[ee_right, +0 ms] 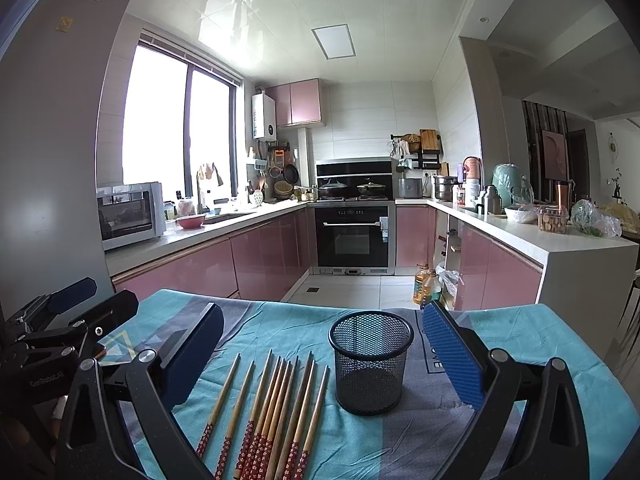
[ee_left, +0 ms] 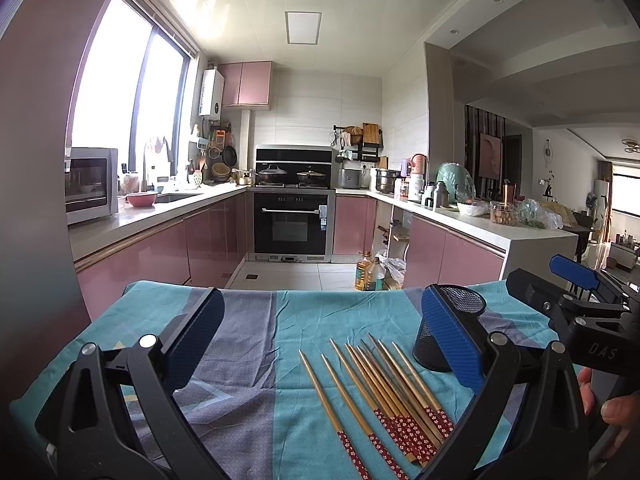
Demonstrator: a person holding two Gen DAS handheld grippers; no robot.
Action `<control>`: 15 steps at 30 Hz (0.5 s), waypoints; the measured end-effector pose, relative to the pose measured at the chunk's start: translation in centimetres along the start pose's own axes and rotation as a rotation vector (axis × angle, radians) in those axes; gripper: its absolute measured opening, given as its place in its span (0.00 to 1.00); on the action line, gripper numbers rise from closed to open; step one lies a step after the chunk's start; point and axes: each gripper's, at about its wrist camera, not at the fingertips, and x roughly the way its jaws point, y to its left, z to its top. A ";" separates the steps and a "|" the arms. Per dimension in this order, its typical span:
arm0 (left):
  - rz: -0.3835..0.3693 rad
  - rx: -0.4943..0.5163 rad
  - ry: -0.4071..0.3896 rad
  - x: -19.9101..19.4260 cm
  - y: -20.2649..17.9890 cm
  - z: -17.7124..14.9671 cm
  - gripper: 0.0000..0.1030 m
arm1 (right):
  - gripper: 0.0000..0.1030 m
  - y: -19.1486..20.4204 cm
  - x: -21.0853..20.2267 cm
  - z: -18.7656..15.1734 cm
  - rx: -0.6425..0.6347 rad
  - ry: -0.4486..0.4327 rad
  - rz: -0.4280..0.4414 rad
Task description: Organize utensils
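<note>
Several wooden chopsticks (ee_left: 380,396) with red flowered ends lie side by side on a teal and grey cloth (ee_left: 256,344). A black mesh cup (ee_left: 448,328) stands upright just right of them. My left gripper (ee_left: 320,336) is open and empty above the cloth, left of the chopsticks. In the right wrist view the chopsticks (ee_right: 272,408) lie left of the cup (ee_right: 370,362), and my right gripper (ee_right: 324,344) is open and empty, its fingers either side of both. The other gripper shows at each view's edge.
The cloth-covered table (ee_right: 520,336) stands in a kitchen with pink cabinets (ee_right: 256,260), an oven (ee_right: 352,236) and counters at both sides. Oil bottles (ee_right: 426,284) stand on the floor beyond the table's far edge.
</note>
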 end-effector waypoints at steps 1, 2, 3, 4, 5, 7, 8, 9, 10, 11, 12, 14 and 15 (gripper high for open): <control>-0.001 0.001 0.005 0.1 0.0 0.0 0.94 | 0.94 0.0 0.1 -0.1 0.000 0.005 0.003; -0.001 0.001 0.009 0.2 0.1 -0.1 0.94 | 0.94 0.0 0.3 -0.2 0.000 0.013 0.008; -0.001 0.002 0.014 0.3 0.0 -0.2 0.94 | 0.94 0.1 0.4 -0.2 -0.001 0.023 0.014; -0.002 0.002 0.020 0.4 0.1 -0.2 0.94 | 0.94 0.1 0.6 -0.3 -0.003 0.032 0.020; -0.003 0.003 0.030 0.6 0.1 -0.3 0.94 | 0.94 0.1 0.8 -0.5 -0.004 0.045 0.029; 0.000 0.007 0.050 1.1 0.2 -0.6 0.94 | 0.94 0.0 1.3 -0.9 0.004 0.087 0.066; 0.000 0.011 0.065 1.4 0.3 -0.7 0.94 | 0.94 -0.1 1.7 -1.2 0.006 0.111 0.077; -0.006 0.016 0.089 1.8 0.3 -1.0 0.94 | 0.94 -0.1 2.1 -1.5 0.005 0.139 0.085; -0.013 0.018 0.113 2.3 0.4 -1.2 0.94 | 0.94 -0.1 2.6 -1.9 0.004 0.171 0.095; -0.022 0.018 0.137 2.7 0.5 -1.5 0.94 | 0.94 0.0 3.1 -2.3 0.005 0.198 0.105; -0.030 0.021 0.166 3.2 0.6 -1.9 0.94 | 0.94 0.0 3.6 -2.8 0.006 0.232 0.115; -0.048 0.028 0.247 4.6 0.7 -2.8 0.94 | 0.92 0.1 4.7 -3.8 -0.003 0.305 0.117; -0.046 0.030 0.274 5.1 0.8 -3.2 0.94 | 0.87 0.2 5.2 -4.3 -0.006 0.338 0.121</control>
